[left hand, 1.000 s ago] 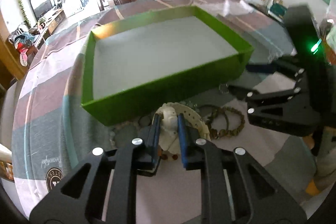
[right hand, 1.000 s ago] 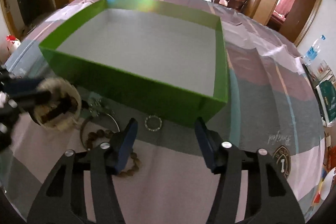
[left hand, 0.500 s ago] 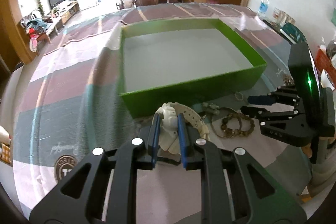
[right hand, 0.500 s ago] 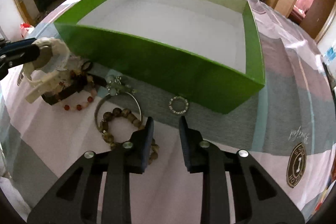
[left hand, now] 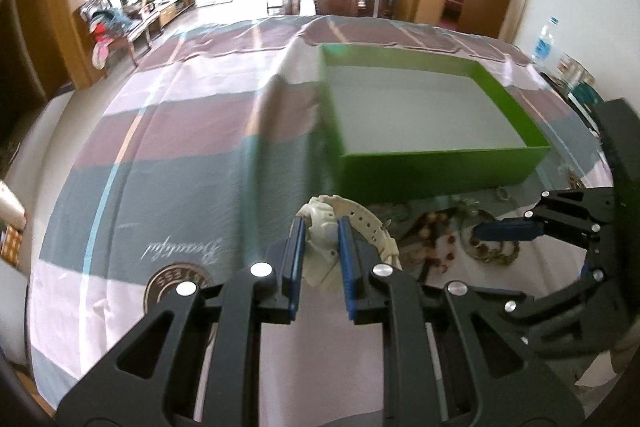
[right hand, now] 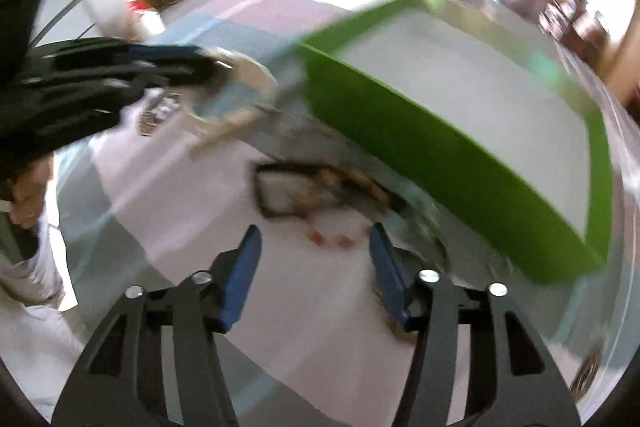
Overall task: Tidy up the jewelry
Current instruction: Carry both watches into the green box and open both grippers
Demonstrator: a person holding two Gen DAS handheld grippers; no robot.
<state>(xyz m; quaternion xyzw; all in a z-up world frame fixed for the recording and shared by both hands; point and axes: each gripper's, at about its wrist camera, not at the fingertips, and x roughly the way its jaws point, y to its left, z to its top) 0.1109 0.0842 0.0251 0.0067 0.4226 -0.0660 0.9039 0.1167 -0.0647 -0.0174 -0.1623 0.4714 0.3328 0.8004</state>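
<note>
Left tongs [left hand: 319, 247] are gripping the cream watch [left hand: 326, 227], presumably for the green box [left hand: 440, 171]; right tongs [right hand: 314, 263] are hanging spread above beaded bracelets [right hand: 320, 193].

Right claw [right hand: 316, 271] reopened (wide); watch [left hand: 326, 227] swung left.

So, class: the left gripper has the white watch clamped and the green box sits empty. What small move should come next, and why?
Probably carry the white watch, clamped in the left gripper, up and right over the near wall of the green box. The box floor shows bare, and the watch sits just short of that wall.
</note>
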